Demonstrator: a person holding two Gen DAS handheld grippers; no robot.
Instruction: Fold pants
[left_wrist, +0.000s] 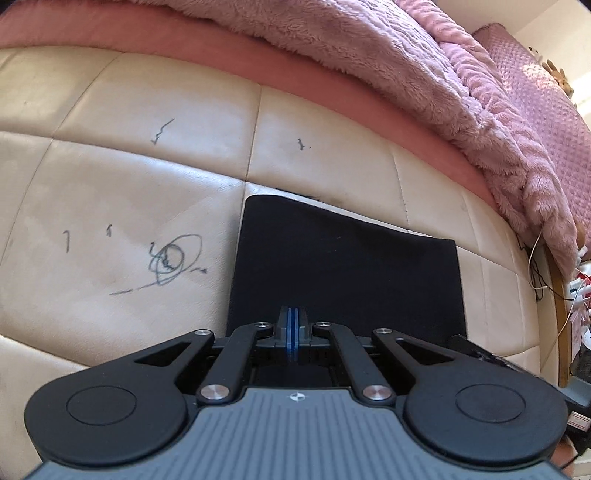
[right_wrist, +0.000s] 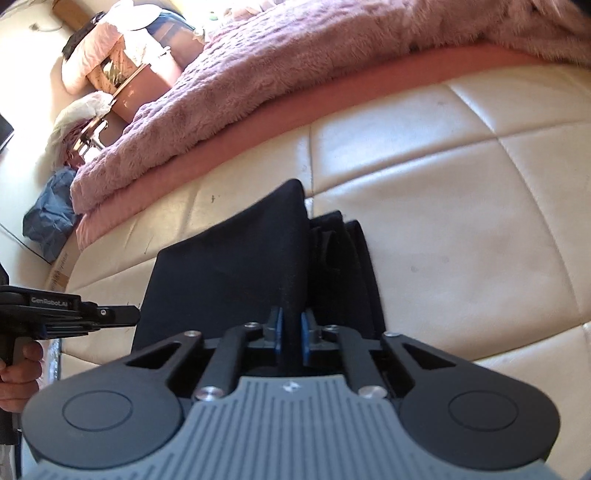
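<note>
The pants (right_wrist: 229, 266) are nearly folded, one edge gripped by the right tongs (right_wrist: 291, 328); the left tongs (left_wrist: 293, 332) are clenched, apparently empty.

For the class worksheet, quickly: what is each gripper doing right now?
Left gripper: closed, nothing visibly between its fingers.
Right gripper: closed on a fold of the black pants.
</note>
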